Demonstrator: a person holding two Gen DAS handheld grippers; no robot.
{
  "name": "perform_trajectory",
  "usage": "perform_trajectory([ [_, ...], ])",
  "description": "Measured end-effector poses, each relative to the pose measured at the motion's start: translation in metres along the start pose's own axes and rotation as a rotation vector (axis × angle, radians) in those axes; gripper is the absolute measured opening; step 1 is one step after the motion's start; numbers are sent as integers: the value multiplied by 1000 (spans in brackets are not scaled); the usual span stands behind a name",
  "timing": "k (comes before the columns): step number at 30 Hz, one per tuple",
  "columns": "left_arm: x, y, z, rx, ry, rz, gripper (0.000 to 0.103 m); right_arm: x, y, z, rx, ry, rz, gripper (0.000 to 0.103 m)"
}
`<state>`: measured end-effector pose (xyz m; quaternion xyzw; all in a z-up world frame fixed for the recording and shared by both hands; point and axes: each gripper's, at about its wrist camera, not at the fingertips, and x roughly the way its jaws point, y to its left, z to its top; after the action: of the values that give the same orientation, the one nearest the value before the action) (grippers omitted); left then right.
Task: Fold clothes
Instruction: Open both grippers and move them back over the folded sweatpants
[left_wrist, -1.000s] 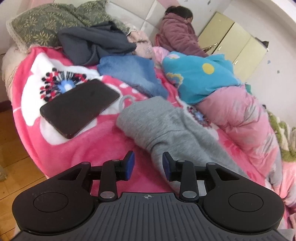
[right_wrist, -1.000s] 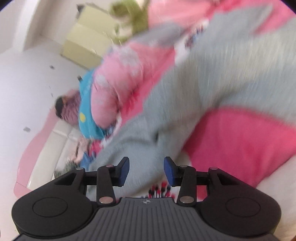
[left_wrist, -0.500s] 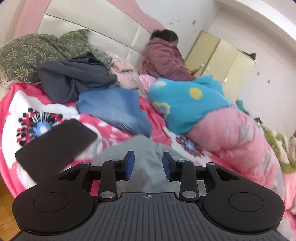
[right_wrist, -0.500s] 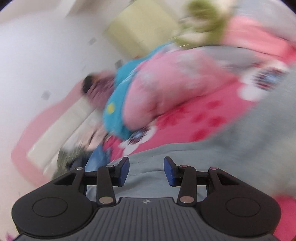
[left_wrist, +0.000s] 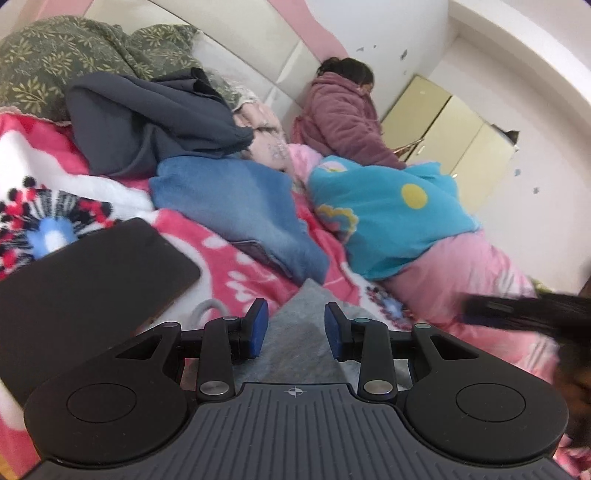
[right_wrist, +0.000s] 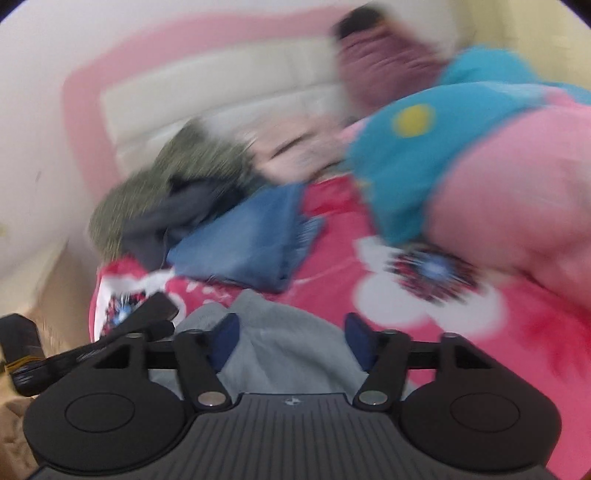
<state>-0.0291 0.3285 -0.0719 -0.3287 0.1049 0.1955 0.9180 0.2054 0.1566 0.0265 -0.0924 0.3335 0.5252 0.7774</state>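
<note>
Grey garment (left_wrist: 306, 332) rumpled on pink floral blanket (left_wrist: 229, 266), near folded blue jeans (left_wrist: 240, 210).

There's a black phone (left_wrist: 85, 280) lying on the pink flowery blanket (left_wrist: 229, 266) left of the tongs, a green pillow (left_wrist: 55, 59) farther back, plus yellow cabinets (left_wrist: 454, 136) far right.

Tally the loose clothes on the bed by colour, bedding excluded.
Grey: 1, the grey garment between the left gripper fingers
Dark grey: 1, the dark grey garment
Blue: 1, the blue denim piece
Total: 3
</note>
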Motion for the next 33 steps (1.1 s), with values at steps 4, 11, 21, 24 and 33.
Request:
perform_trajectory([
  [4,1,2,0,2,7,-17,33,85,0,26,-82,164,99,66],
  [11,3,6,1,-28,6,-38,33,157,6,24,-160,356,236,26],
  [21,-1,5,2,-40,-38,-10,33,137,15,27,-145,119,317,12],
  [24,-1,3,2,-24,-39,0,33,135,3,28,-68,111,262,28],
  [33,0,5,2,-31,-37,7,33,94,-8,19,-55,95,153,44],
])
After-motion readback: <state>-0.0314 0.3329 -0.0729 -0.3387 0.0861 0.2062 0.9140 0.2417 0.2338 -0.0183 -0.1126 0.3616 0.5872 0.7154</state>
